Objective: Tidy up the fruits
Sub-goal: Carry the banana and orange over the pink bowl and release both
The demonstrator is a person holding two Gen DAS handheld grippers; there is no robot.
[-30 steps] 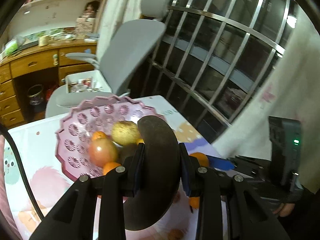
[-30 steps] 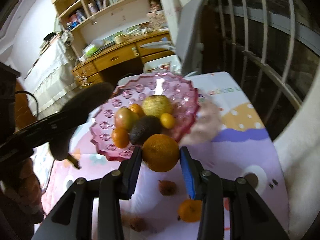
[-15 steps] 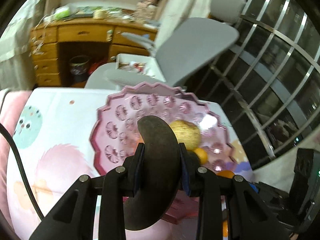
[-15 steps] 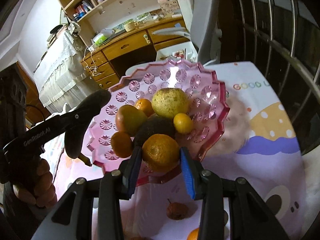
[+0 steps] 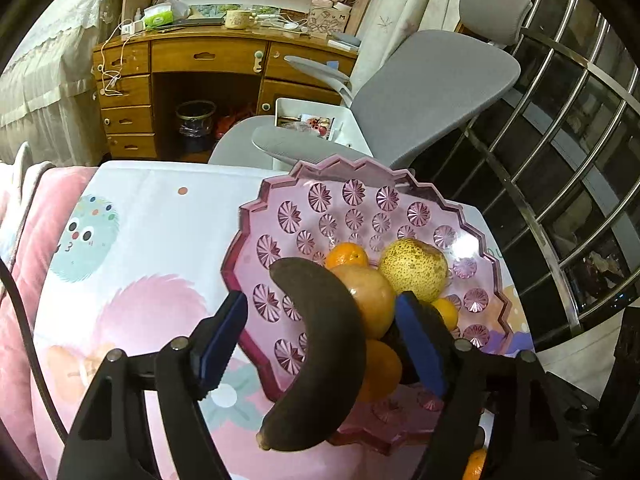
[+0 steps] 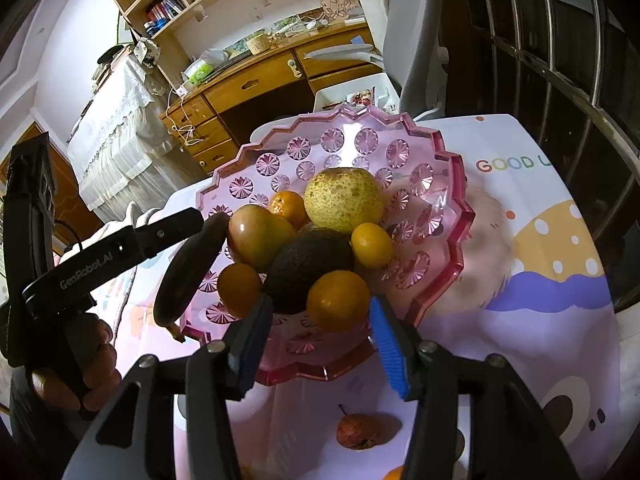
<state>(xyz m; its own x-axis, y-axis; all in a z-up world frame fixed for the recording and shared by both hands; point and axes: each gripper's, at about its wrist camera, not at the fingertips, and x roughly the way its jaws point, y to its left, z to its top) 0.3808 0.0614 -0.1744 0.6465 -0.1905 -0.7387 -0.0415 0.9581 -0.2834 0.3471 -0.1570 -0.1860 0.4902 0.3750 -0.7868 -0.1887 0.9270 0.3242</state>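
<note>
A pink glass bowl (image 5: 352, 204) (image 6: 440, 200) holds several fruits: a yellow pear (image 6: 342, 198), a dark avocado (image 6: 308, 268), a reddish mango (image 6: 256, 240) and small oranges. My left gripper (image 5: 320, 336) is open; a blackened banana (image 5: 324, 356) lies between its spread pads, over the bowl's near rim. The banana (image 6: 186, 268) leans on the bowl's left rim in the right wrist view. My right gripper (image 6: 320, 344) is open, with an orange (image 6: 338, 300) in the bowl just beyond its pads.
A shrivelled reddish fruit (image 6: 358, 430) lies on the patterned tablecloth (image 5: 132, 248) in front of the bowl. Another orange (image 5: 476, 462) sits low at the right edge. A grey office chair (image 5: 420, 88) and a wooden desk (image 5: 208, 60) stand behind the table.
Both grippers have opened. The left one let go of the banana at the bowl's rim. The right one let go of the orange, which now sits in the bowl.
</note>
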